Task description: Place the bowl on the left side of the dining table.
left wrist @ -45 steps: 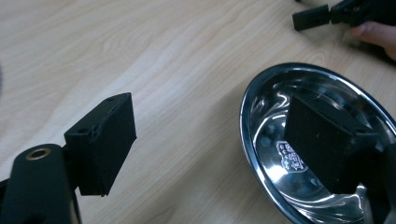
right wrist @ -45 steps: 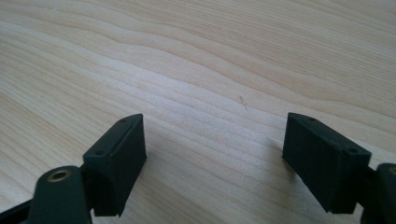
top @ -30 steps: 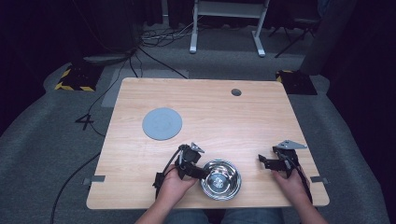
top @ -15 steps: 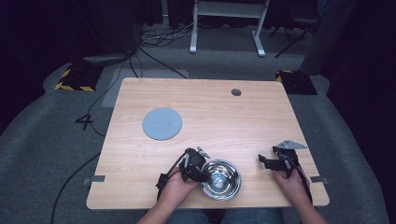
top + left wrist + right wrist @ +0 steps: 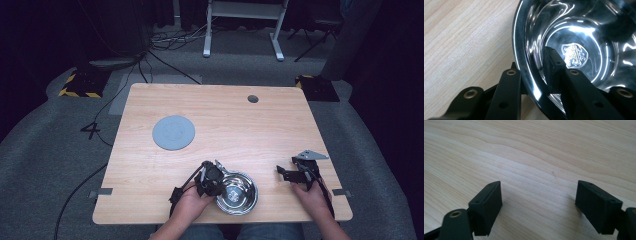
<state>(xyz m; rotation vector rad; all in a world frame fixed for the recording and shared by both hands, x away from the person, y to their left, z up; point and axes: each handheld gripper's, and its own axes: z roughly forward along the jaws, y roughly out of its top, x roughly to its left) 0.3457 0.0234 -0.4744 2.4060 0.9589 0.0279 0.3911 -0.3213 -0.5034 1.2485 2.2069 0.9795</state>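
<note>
Near the table's front edge, left gripper (image 5: 534, 75) straddles the shiny round steel bowl's (image 5: 239, 192) rim, clamped; thin, stiff, slippery — rim's the hold. Right gripper (image 5: 539, 205) jaws apart, empty.

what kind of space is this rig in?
Probably a lab or recording studio: a lone wooden table on grey carpet, floor cables, hazard-taped floor blocks and dark surroundings.

We see a polished metal bowl (image 5: 579, 45), mirror-glossy with a stamped mark; the worktop (image 5: 529, 157) is pale, matt wood grain; the disc (image 5: 173, 132) looks flat, matt grey.
</note>
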